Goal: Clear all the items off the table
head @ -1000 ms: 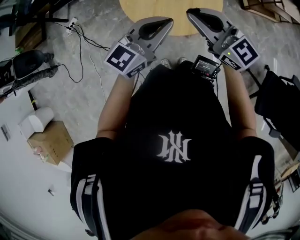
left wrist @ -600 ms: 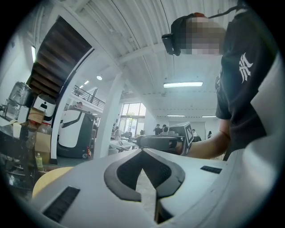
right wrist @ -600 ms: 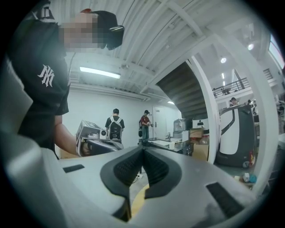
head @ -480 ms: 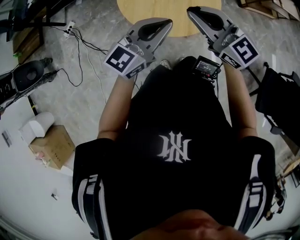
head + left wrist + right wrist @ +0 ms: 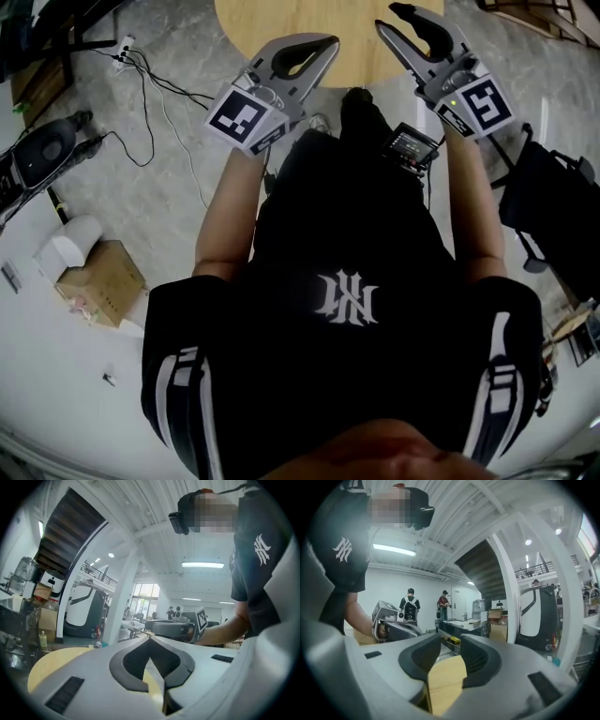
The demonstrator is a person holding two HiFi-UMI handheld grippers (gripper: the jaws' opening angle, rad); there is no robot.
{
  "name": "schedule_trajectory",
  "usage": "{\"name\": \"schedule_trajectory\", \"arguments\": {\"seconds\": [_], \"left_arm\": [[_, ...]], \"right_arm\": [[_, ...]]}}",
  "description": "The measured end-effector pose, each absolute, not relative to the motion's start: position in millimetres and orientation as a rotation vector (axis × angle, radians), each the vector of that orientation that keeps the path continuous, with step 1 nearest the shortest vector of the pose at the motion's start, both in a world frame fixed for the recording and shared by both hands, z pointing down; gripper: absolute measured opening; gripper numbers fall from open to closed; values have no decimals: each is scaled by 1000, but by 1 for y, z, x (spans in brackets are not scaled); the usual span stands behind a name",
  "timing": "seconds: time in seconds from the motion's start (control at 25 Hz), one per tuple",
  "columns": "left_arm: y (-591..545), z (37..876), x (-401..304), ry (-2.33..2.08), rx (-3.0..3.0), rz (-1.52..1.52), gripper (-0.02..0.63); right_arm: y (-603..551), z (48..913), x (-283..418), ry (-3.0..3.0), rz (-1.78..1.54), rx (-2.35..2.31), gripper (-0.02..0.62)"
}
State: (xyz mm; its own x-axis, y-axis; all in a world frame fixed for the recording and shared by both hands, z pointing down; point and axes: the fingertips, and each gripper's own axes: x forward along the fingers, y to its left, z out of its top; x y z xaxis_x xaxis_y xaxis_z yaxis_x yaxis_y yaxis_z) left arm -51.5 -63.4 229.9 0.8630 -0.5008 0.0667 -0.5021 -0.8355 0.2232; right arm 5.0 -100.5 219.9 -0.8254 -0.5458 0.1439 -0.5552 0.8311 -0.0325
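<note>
The round, light wooden counter [image 5: 356, 37] is lying just ahead of the person, showing more of its top than a second ago. Both grippers are now reaching over its near edge rather than hanging short of it. The left gripper [image 5: 325, 45] is staying clenched, holding nothing. The right gripper [image 5: 386, 17] has just been opening its jaws, with only counter wood showing between them.

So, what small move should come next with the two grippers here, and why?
Probably bring both grippers forward over the round wooden table. Only its near part shows, and no item on it is in view. The left gripper is shut and empty; the jaws of the right gripper have just been opening, with nothing between them.
</note>
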Motion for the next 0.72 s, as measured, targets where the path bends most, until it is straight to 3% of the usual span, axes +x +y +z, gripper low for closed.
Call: {"name": "schedule_trajectory", "arguments": {"seconds": [0.12, 0.2, 0.36, 0.4, 0.6, 0.64, 0.72], "left_arm": [[-78, 268, -44, -808, 2743, 60, 11], [-78, 294, -35, -825, 2723, 96, 11], [-83, 327, -22, -846, 2713, 168, 11], [-91, 333, -23, -857, 2715, 185, 11], [-122, 361, -28, -896, 2681, 195, 11], [-125, 367, -28, -896, 2675, 198, 11], [-129, 379, -27, -892, 2662, 225, 11]], "right_arm": [[-120, 268, 15, -2844, 158, 815, 133], [-124, 302, 26, -2820, 189, 778, 238], [-144, 358, 41, -2783, 245, 746, 255], [-155, 369, 38, -2774, 263, 734, 319], [-192, 421, 20, -2714, 273, 648, 330], [-196, 431, 18, -2701, 267, 637, 417], [-204, 450, 12, -2677, 254, 626, 440]]}}
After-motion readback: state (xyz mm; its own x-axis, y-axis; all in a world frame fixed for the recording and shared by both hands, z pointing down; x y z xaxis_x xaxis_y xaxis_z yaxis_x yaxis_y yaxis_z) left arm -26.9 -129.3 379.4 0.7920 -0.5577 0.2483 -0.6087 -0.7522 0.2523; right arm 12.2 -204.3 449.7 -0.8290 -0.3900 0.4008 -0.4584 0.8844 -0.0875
